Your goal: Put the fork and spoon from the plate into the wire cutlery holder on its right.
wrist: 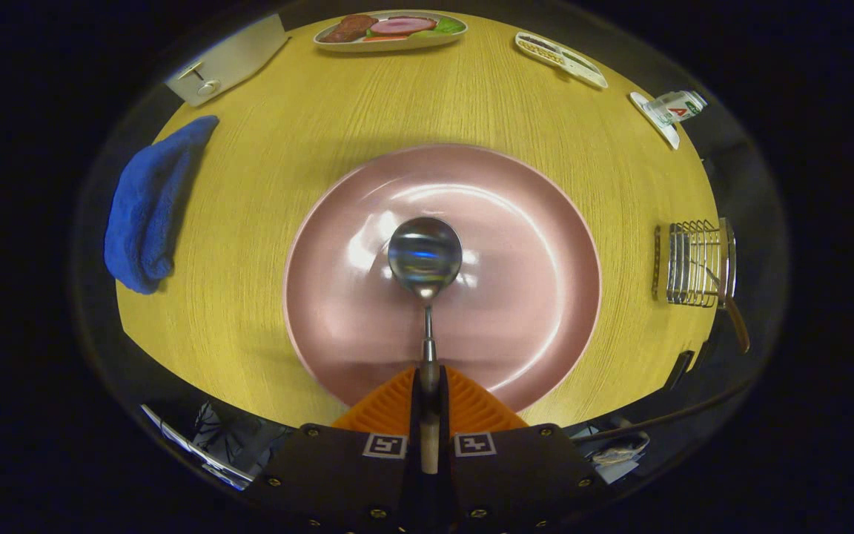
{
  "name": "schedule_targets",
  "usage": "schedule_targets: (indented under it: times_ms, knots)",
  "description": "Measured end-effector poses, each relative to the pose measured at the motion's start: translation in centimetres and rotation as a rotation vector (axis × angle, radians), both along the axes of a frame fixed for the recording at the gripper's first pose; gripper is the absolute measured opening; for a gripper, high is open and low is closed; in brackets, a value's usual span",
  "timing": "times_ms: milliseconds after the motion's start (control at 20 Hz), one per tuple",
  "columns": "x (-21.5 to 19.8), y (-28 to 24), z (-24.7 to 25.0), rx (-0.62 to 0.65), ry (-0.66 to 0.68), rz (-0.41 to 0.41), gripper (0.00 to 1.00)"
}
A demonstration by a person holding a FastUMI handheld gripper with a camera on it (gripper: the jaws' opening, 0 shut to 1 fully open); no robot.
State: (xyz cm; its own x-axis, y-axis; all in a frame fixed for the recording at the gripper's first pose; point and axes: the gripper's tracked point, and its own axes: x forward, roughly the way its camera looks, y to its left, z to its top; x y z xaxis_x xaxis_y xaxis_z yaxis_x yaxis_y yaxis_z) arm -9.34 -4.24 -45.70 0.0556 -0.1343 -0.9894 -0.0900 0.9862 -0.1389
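Note:
My gripper is shut on the handle of a metal spoon. The spoon's bowl points away from the fingers and hangs over the middle of the pink plate. The plate lies on the round wooden table just ahead of the fingers. The wire cutlery holder stands to the right of the plate, near the table's edge. A utensil with a wooden handle leans in the holder, sticking out past the rim; whether it is the fork I cannot tell.
A blue cloth lies left of the plate. Beyond the plate sit a tray of toy food, a white box, a flat white dish and a small bottle on a coaster.

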Motion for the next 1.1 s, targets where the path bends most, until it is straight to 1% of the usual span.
schedule_targets:
  times_ms: [350,550,750,1100]
  knots:
    - [1.7,-1.2,2.9,-0.043,-0.063,-0.01,0.09]
    - [2.2,-2.7,5.0,-0.115,-0.069,0.015,0.09]
    - [2.7,-4.0,7.2,-0.166,-0.089,0.017,0.09]
    - [3.8,-6.5,10.9,-0.214,-0.146,-0.034,0.09]
